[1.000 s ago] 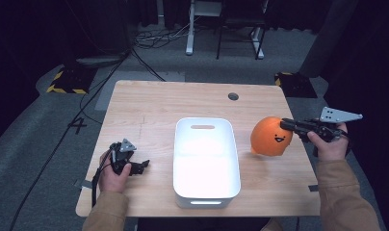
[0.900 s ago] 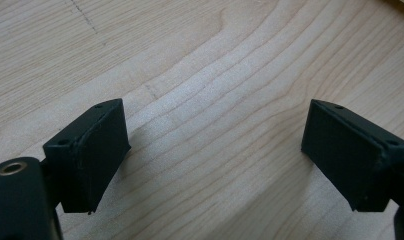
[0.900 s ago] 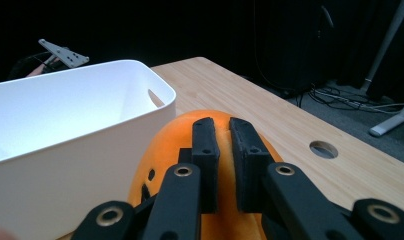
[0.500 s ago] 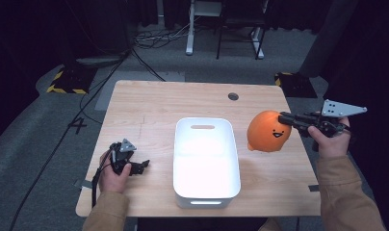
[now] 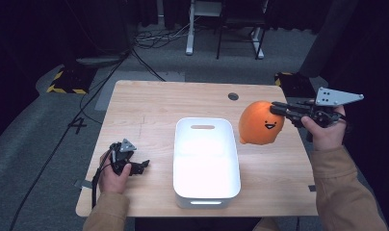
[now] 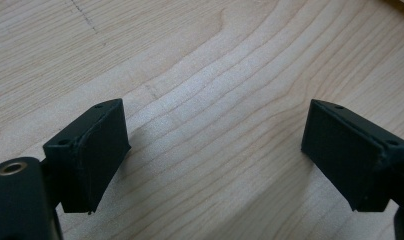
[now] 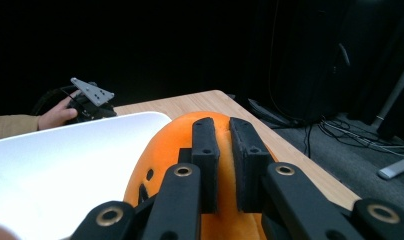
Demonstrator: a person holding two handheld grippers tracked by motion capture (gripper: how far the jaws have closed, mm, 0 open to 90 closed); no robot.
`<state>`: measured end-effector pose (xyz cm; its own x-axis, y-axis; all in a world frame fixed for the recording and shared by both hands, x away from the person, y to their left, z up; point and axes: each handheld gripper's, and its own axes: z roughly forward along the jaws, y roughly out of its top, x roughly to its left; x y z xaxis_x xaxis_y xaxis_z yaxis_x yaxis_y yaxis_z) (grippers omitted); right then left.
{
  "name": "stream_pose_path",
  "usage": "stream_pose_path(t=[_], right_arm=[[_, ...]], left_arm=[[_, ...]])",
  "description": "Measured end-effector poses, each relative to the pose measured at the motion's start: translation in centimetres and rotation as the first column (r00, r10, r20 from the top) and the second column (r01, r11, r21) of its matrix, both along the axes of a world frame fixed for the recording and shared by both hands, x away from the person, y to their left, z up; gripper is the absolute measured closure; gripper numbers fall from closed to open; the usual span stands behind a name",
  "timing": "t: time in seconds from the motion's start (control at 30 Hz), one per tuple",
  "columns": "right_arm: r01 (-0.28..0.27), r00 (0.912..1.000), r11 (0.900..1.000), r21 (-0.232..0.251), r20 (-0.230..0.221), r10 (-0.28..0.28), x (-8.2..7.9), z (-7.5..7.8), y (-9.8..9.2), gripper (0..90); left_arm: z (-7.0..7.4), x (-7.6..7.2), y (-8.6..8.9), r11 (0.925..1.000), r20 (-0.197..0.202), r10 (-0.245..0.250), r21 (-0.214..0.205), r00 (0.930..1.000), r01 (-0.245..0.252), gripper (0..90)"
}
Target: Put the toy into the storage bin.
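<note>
High view: wooden table [image 5: 159, 103] with a white rectangular bin [image 5: 205, 161] in the middle, long side running away from the person, inside bare white, a slot handle at its far end. Orange plush toy [image 5: 261, 123] with a small black face hangs off the tabletop just right of the bin's far right corner, pinched at its top by the right gripper [image 5: 275, 108], which the right hand [image 5: 323, 130] holds level, grey three-cornered plate on top. Left gripper [image 5: 140, 165] sits low on the table near the front left, well left of the bin, in the left hand [image 5: 114, 177]. Left gripper view: left gripper [image 6: 215, 155] jaws spread wide, nothing between them, bare wood grain under them. Right gripper view: right gripper [image 7: 224, 165] jaws drawn narrow and clamped on a fold of the orange plush toy [image 7: 165, 150]; white bin [image 7: 55, 160] lies below and left of it, nothing in it that shows; the other gripper and hand sit beyond the bin on the table.
</note>
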<state>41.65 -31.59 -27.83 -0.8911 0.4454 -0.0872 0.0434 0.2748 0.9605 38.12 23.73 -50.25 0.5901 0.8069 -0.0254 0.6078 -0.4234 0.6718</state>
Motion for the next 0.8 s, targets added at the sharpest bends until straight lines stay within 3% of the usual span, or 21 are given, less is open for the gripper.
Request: stream_pose_path(t=[0.33, 0.8], right_arm=[[-0.053, 0.9978, 0.9986, -0.006, 0.040, 0.053, 0.2, 2.5, 3.8, 82.5], [-0.125, 0.9916, 0.9922, -0.007, 0.034, 0.125, 1.0, 2.4, 9.2, 82.6]], left_arm=[[0.0, 0.0, 0.0, 1.0000, 0.000, 0.000, 0.000, 1.0000, 0.000, 11.9], [0.0, 0.0, 0.0, 1.0000, 0.001, 0.000, 0.000, 1.0000, 0.000, 11.9]])
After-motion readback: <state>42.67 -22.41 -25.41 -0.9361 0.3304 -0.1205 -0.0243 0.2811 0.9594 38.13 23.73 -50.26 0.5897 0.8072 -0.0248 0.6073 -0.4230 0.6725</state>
